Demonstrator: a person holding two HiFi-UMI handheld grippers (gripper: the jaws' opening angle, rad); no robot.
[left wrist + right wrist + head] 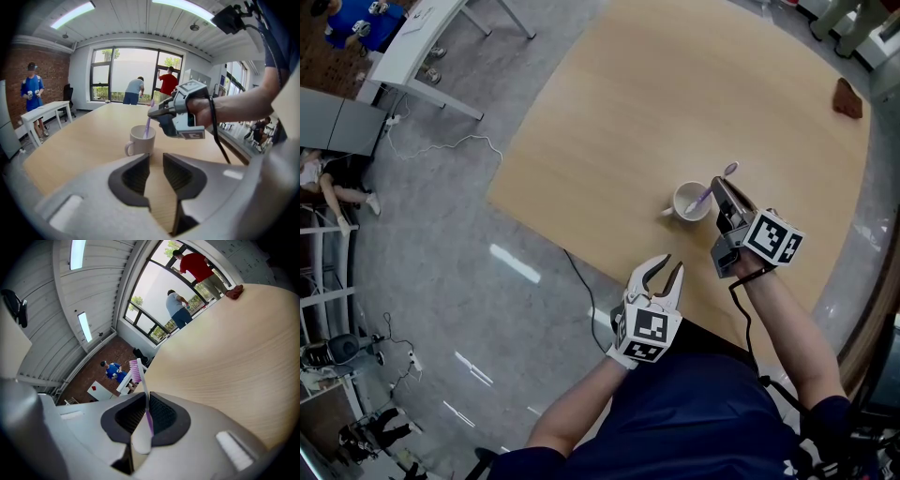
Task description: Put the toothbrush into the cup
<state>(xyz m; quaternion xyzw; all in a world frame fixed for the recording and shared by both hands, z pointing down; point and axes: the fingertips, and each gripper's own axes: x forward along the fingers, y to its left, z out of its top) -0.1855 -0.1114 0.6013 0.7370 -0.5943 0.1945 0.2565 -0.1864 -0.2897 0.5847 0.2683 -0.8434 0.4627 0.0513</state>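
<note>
Toothbrush (701, 198) end dips inside cup (677, 202), right claw (718, 186) gripping.

White cup (139, 143), purple-and-white toothbrush (143, 390) with pink bristles, pale wood-grain counter (628, 112), black-and-white square markers on left gripper (674, 261) and right gripper (716, 181)

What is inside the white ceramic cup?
The lower end of a purple and white plastic toothbrush, held in the right gripper, dips into the white ceramic cup. The cup's wall covers the tip, so contact with the bottom cannot be seen.
</note>
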